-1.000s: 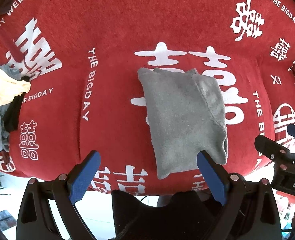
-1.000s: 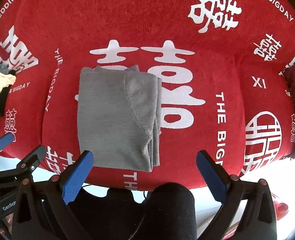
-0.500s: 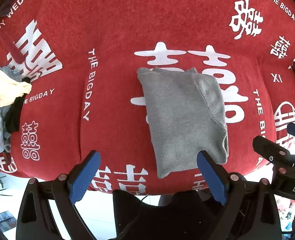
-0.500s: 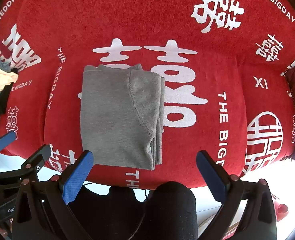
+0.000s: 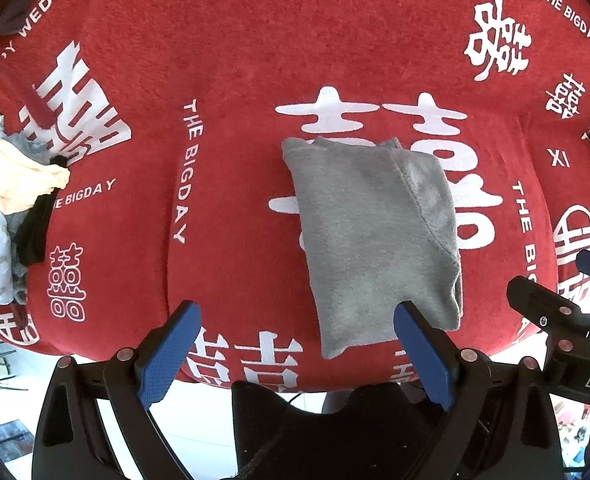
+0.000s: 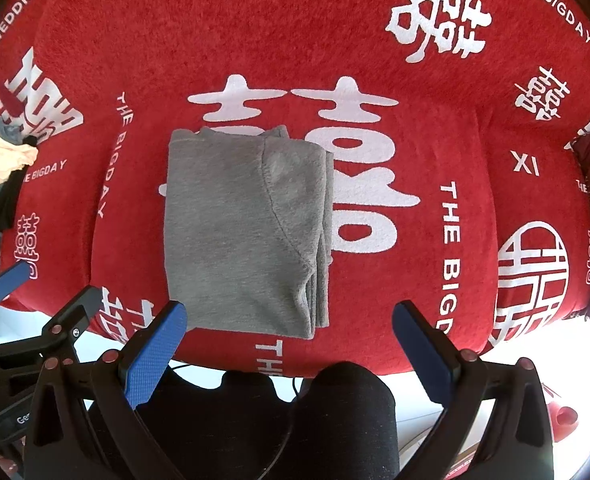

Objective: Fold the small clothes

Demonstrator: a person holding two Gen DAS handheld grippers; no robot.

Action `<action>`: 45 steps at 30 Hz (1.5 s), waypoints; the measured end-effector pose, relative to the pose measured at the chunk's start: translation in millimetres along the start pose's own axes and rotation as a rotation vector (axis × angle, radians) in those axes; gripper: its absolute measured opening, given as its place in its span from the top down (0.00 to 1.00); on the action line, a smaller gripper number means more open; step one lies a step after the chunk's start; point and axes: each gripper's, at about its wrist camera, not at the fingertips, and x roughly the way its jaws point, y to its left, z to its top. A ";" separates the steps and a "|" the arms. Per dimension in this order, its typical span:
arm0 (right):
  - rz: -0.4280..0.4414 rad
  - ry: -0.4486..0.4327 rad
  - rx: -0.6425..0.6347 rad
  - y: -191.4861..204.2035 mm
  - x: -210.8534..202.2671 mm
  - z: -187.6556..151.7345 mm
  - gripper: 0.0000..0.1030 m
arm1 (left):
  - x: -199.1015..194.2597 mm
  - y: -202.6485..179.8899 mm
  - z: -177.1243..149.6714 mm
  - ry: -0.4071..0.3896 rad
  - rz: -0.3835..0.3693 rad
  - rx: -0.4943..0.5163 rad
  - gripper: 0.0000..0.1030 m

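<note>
The grey garment (image 6: 243, 228) lies folded at the red cover's (image 6: 255, 32) centre; both hand-held grippers, left (image 5: 295, 348) and right (image 6: 291, 344), hang wide open and empty at six o'clock, apparently finished with it.

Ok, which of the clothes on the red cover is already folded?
The grey garment in the middle of the red cover, a flat layered rectangle just beyond both open grippers. The cream, black and patterned pieces at the far left edge lie in a crumpled heap.
</note>
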 end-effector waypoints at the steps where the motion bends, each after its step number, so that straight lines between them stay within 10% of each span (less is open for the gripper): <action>1: 0.001 -0.001 0.001 0.2 -0.1 0.2 0.01 | 0.1 -0.2 0.2 -0.001 0.005 0.002 0.05; 45: 0.011 0.009 0.009 -4.6 1.5 -0.5 0.01 | 1.0 -1.7 -2.5 -0.011 0.042 0.012 0.05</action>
